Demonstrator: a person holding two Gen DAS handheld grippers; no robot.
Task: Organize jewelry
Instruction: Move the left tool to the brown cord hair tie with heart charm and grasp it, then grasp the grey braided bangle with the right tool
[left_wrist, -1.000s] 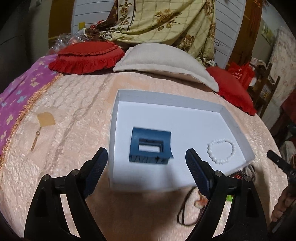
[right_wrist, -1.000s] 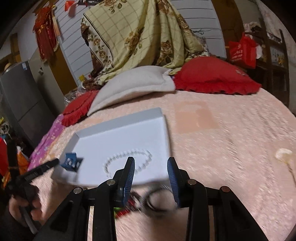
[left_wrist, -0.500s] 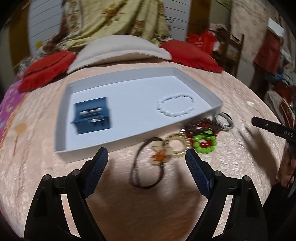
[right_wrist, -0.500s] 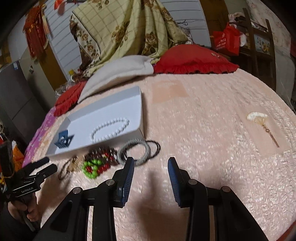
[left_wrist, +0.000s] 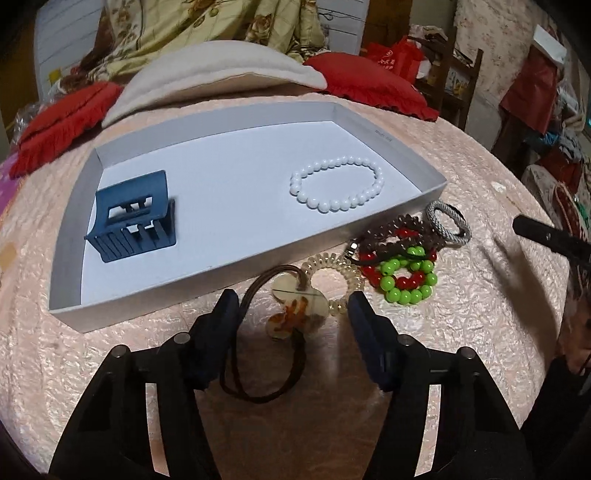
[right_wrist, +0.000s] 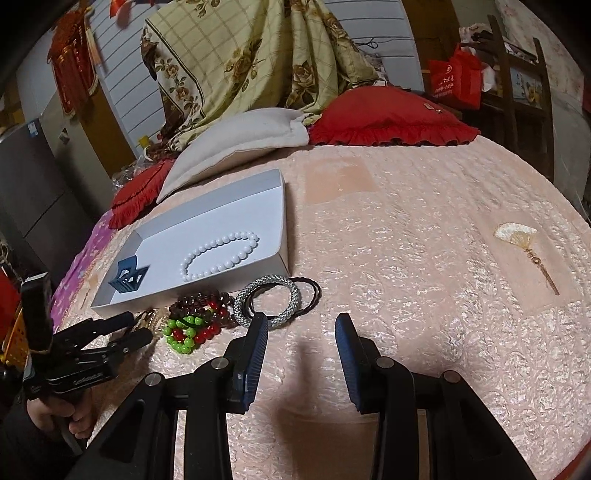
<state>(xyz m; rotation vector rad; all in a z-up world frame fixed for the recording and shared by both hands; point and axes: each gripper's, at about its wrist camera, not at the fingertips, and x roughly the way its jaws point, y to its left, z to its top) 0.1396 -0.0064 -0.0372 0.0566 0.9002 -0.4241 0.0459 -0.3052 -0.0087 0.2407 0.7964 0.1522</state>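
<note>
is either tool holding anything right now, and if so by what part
Nothing is held. The left tool is open, its fingers either side of the brown hair tie without closing on it. The right tool is open over bare bedspread.

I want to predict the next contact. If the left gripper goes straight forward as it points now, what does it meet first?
Most likely the hair tie with the flower charm, lying between the open fingers of the left gripper. Beyond it comes the white tray. Its height above the bedspread is unclear.
</note>
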